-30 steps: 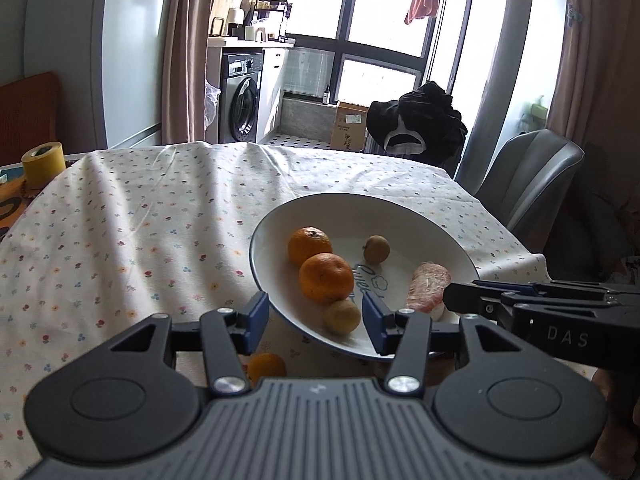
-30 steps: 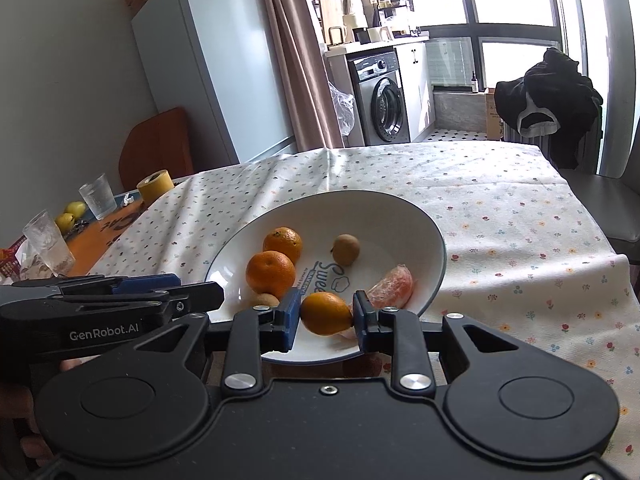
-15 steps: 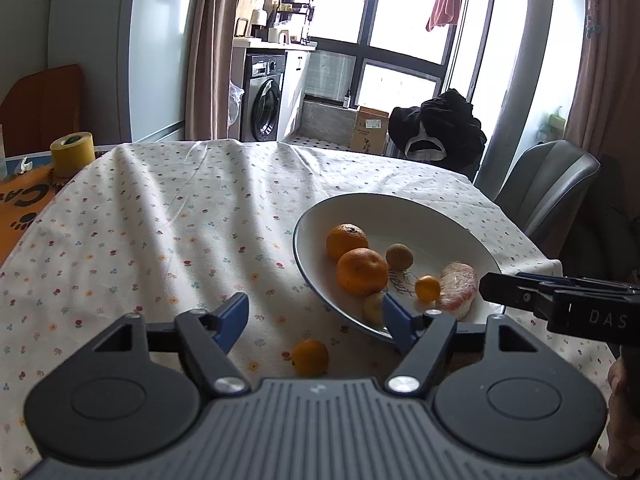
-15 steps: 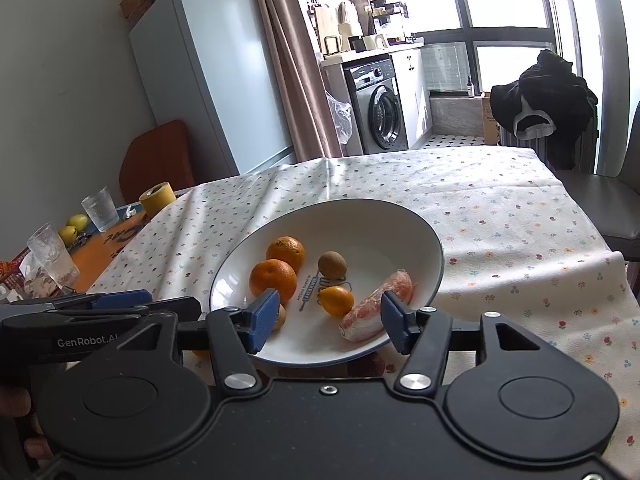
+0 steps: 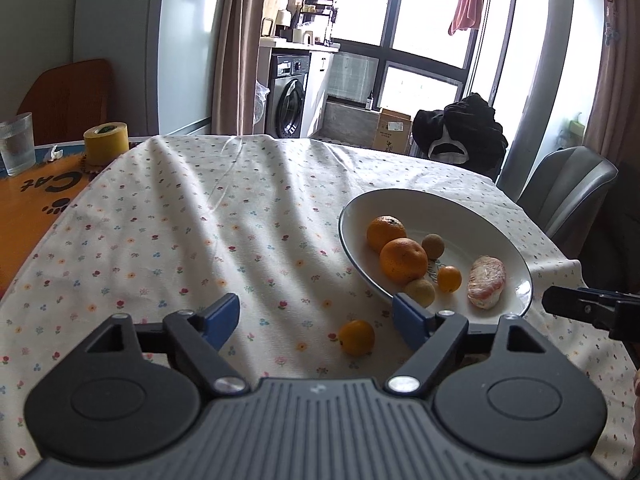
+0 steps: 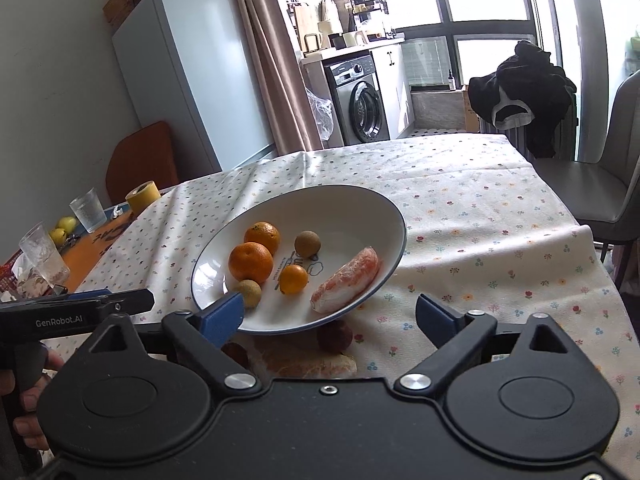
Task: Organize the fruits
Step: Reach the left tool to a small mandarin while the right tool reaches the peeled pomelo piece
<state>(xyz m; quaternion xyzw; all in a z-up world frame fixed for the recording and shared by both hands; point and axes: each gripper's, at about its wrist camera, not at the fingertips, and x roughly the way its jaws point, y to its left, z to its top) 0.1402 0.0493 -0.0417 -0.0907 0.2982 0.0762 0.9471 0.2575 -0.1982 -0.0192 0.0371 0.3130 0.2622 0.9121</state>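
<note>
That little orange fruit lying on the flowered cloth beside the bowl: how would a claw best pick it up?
Grip the small round orange fruit across its widest middle. It is smooth and rounded, so any higher pinch may slip. The open left claw already faces it; coming from above avoids the white bowl's rim close by.

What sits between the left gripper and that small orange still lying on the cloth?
Nothing visible. The small orange lies on bare tablecloth just ahead of the open left gripper, beside the bowl.
</note>
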